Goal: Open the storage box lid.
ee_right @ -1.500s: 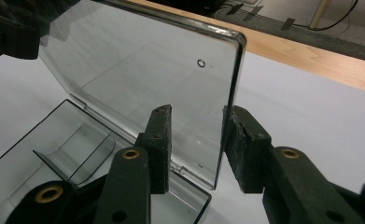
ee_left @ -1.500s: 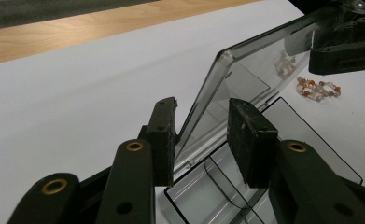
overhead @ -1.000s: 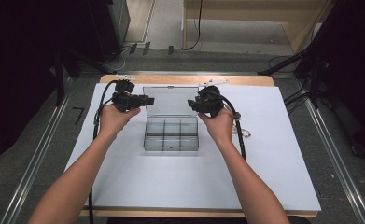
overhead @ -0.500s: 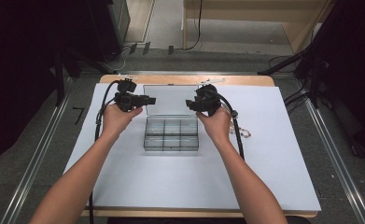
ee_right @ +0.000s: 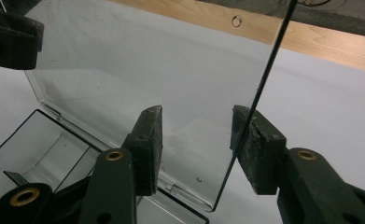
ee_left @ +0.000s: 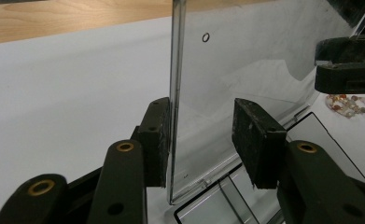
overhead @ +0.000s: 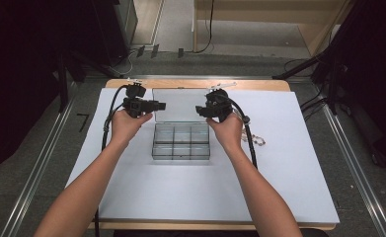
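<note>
A clear plastic compartment box (overhead: 180, 143) sits mid-table with its clear lid (overhead: 180, 104) raised behind it. My left gripper (overhead: 159, 105) is at the lid's left edge and my right gripper (overhead: 199, 111) at its right edge. In the left gripper view the lid (ee_left: 245, 60) stands edge-on between the jaws of the left gripper (ee_left: 201, 135), close to the left pad and well clear of the other. In the right gripper view the lid (ee_right: 147, 70) runs beside the right pad of the right gripper (ee_right: 196, 140). Both grippers' jaws have just been opening and stand open around the lid's edges.
A bead bracelet (overhead: 256, 139) lies on the white sheet (overhead: 299, 187) right of the box, also seen as beads (ee_left: 348, 103) in the left gripper view. The wooden table edge (overhead: 190, 83) runs behind the lid. Cables trail from both grippers along the forearms.
Both hands have kept nearly still at the lid's side edges. The lid and box stand where they were.
</note>
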Motion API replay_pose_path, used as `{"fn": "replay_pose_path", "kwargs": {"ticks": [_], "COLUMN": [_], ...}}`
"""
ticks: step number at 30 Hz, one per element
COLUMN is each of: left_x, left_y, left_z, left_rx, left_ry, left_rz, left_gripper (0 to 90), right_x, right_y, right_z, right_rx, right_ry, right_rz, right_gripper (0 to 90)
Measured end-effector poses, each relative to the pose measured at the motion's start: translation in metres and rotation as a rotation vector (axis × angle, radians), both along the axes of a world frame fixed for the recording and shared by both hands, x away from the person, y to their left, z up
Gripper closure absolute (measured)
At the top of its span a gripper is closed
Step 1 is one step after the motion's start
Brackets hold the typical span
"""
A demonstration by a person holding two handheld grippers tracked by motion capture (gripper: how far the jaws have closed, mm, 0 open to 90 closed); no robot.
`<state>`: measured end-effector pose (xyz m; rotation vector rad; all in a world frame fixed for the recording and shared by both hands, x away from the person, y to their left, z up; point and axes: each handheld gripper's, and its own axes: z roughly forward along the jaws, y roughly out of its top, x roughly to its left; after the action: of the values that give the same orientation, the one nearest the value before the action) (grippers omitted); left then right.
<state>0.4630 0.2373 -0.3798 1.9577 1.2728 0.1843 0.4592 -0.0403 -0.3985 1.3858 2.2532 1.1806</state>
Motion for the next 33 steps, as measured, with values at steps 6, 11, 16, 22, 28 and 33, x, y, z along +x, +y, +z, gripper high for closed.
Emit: {"fn": "replay_pose_path", "kwargs": {"ticks": [6, 11, 16, 22, 28, 33], "left_x": [0.002, 0.004, 0.006, 0.009, 0.011, 0.012], "left_y": [-0.001, -0.002, -0.002, -0.003, -0.005, -0.006], "left_z": [-0.004, -0.007, -0.009, -0.013, -0.015, -0.016], "left_rx": [0.005, 0.004, 0.005, 0.01, 0.021, 0.035], "left_ry": [0.014, 0.024, 0.035, 0.065, 0.074, 0.082], "left_rz": [0.003, 0.005, 0.011, 0.028, 0.038, 0.034], "left_gripper": [57.4, 56.3, 55.3, 53.8, 54.0, 53.5], "right_x": [0.002, 0.005, 0.007, 0.01, 0.012, 0.014], "right_y": [0.002, 0.003, 0.004, 0.005, 0.007, 0.007], "right_z": [-0.002, -0.004, -0.006, -0.01, -0.013, -0.014], "right_rx": [-0.006, -0.014, -0.015, -0.017, -0.018, -0.013], "right_ry": [0.014, 0.025, 0.034, 0.059, 0.073, 0.081], "right_rz": [-0.007, -0.005, -0.01, -0.018, -0.031, -0.032], "right_gripper": [53.7, 52.9, 51.5, 50.6, 49.3, 49.4]}}
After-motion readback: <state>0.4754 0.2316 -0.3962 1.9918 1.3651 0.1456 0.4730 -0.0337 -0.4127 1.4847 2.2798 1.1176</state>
